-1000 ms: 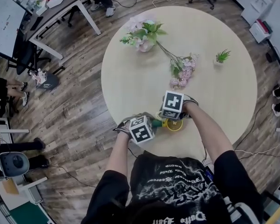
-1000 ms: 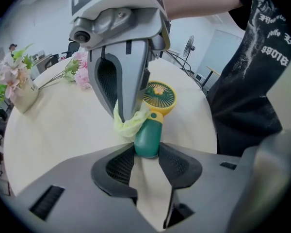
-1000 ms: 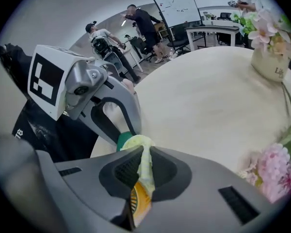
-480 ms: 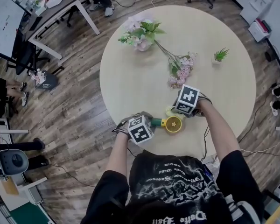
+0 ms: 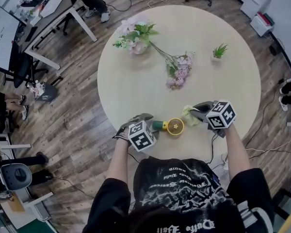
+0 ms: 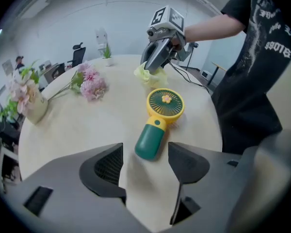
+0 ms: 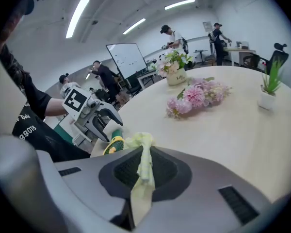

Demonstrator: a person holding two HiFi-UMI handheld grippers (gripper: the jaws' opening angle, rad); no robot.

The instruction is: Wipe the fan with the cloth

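We count one round pale table (image 5: pixel 136 89), one yellow-and-green handheld fan (image 5: pixel 170 126), one pale yellow cloth (image 5: pixel 189 115) at its right, one flower-filled vase (image 5: pixel 137 45) far left, one pink flower spray (image 5: pixel 177 72), one small potted plant (image 5: pixel 218 52).

Yellow-and-green fan (image 5: pixel 170 126) lies face up; pale-yellow cloth (image 5: pixel 189 115) bunched just beside.

Two bare forearms reach forward. The left tool (image 6: pixel 145 154) points steeply down. Its jaws have just opened wide, and the end of the fan (image 6: pixel 157 125) handle lies loose between their tips. The right tool (image 5: pixel 199 111), out to the right, slants down with its jaws clamped on a cloth (image 7: pixel 141 147).
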